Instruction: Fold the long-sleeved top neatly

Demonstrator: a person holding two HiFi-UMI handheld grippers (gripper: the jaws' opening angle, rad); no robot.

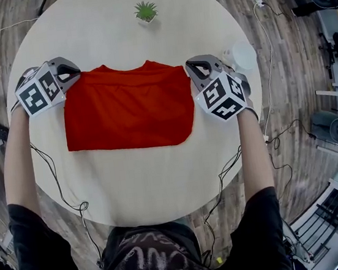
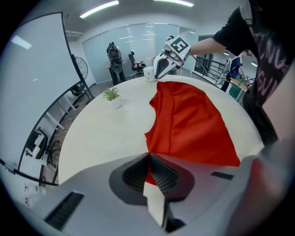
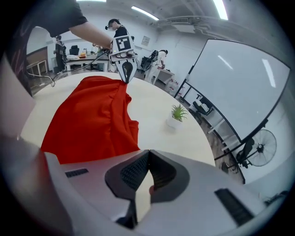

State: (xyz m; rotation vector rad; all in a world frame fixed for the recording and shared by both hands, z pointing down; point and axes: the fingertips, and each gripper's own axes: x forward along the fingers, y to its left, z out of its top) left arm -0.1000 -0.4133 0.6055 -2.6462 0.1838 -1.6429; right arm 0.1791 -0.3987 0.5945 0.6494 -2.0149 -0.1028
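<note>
The top (image 1: 128, 109) — soft matt cloth; table (image 1: 144, 184) smooth, matt; floor (image 1: 296, 71) — wood-grain planks.

Person wore a black short-sleeved shirt (image 1: 42, 247), pale scrawled print (image 1: 145, 258) on the chest at 6 o'clock. Left tool (image 1: 76, 72) and right tool (image 1: 190, 67): grey housings, black ribbed pads (image 2: 161, 173), each with a white cube (image 1: 40, 91) bearing black square markers. Thin black cables (image 1: 56, 180) ran from both.
</note>
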